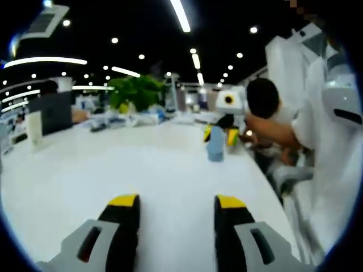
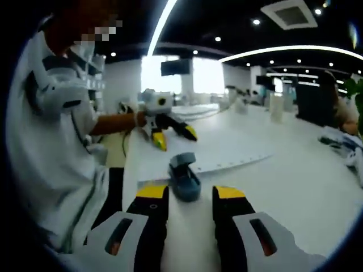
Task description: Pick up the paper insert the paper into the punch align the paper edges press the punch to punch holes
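On table [image 2: 317, 187]: punch [image 2: 184, 174] (paper [image 2: 227, 156] inserted).

In the left gripper view, the left gripper [image 1: 177, 212] points forward over the desk [image 1: 85, 175]. Its two fingers [image 1: 123, 221] are black with yellow tips, they stand well apart, and nothing is between them. The right gripper [image 1: 222, 135] comes in from the right, far ahead, held by a bare forearm [image 1: 275, 129].

In the right gripper view, the right gripper [image 2: 190, 207] also has its fingers [image 2: 152, 212] spread wide, with no object held. The left gripper [image 2: 173, 133] shows further ahead on the left, its yellow-tipped fingers apart, at the end of a forearm [image 2: 113, 123] that comes out from a white sleeve [image 2: 62, 102].
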Demonstrator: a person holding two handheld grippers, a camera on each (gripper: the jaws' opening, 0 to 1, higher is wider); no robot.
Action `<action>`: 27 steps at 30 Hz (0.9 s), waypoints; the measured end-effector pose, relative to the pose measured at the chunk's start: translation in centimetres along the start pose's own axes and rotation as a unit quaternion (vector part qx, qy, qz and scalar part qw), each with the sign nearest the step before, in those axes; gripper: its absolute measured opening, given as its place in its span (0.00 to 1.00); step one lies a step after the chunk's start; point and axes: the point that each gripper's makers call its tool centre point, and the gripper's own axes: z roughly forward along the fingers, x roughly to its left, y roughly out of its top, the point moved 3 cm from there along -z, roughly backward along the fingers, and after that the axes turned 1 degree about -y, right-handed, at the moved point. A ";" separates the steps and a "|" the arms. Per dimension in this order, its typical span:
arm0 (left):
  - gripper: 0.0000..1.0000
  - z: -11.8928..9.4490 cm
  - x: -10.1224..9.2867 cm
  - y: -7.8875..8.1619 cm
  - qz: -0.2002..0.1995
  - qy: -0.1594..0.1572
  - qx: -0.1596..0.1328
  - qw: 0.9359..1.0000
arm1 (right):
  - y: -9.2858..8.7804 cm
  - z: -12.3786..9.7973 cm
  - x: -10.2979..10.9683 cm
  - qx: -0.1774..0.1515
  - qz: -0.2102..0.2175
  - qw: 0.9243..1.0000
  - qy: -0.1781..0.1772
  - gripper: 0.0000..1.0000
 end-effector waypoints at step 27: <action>0.51 -0.2 -0.2 0.0 0.003 0.005 -0.002 1.000 | 0.2 1.6 0.5 -0.007 -0.023 0.998 0.056 0.23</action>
